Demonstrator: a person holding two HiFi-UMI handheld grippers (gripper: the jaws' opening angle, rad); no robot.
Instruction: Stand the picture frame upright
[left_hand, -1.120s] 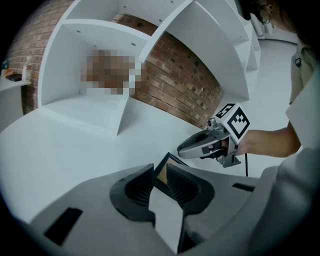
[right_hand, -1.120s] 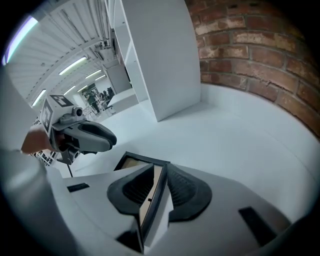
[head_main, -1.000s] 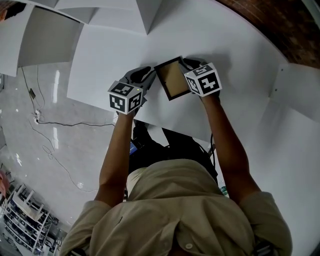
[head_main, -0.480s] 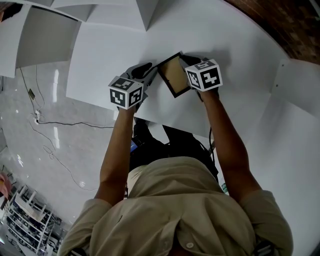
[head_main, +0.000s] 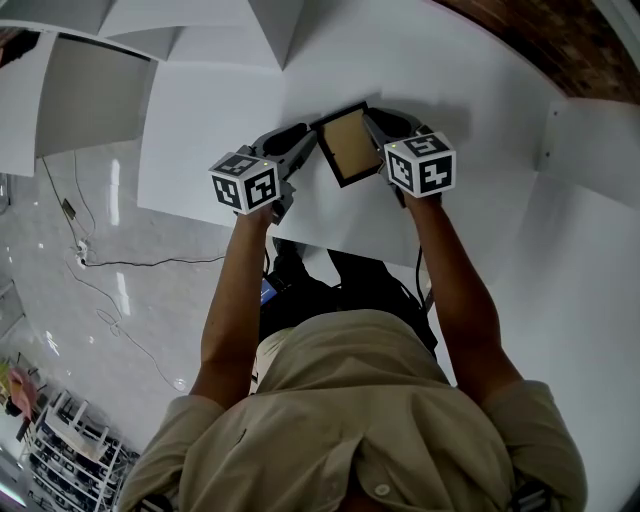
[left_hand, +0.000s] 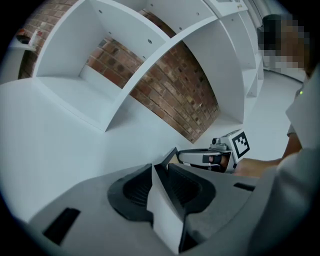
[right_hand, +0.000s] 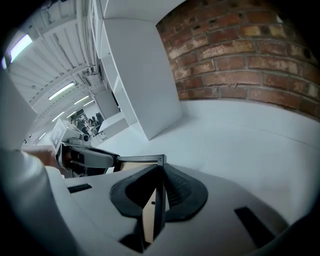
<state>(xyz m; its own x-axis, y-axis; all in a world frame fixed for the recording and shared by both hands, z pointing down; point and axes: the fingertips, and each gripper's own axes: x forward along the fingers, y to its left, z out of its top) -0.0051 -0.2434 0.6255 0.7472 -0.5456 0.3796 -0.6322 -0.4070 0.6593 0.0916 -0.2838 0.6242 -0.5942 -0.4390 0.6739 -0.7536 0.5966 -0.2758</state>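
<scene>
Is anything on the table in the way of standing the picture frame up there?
Nothing visible does: the white table around the picture frame looks bare in all three views; directly beneath it is hidden.

Picture frame (head_main: 347, 143): rim black, smooth, matt, wood or plastic not resolvable; inner panel tan, dull and unglazed, like card or fibreboard. Desk (head_main: 480, 70): white, smooth and matt, laminate-like, takes soft shadows without glare. Shelf panels (left_hand: 225, 65): same white, smooth, low-sheen finish. Wall (right_hand: 240, 45): red-brown brick, rough and uneven, with paler mortar joints. Floor (head_main: 90, 200): pale, polished and glossy, carries bright streaked reflections. Shirt (head_main: 350, 420): khaki woven cloth, matt, creased across the shoulders.
</scene>
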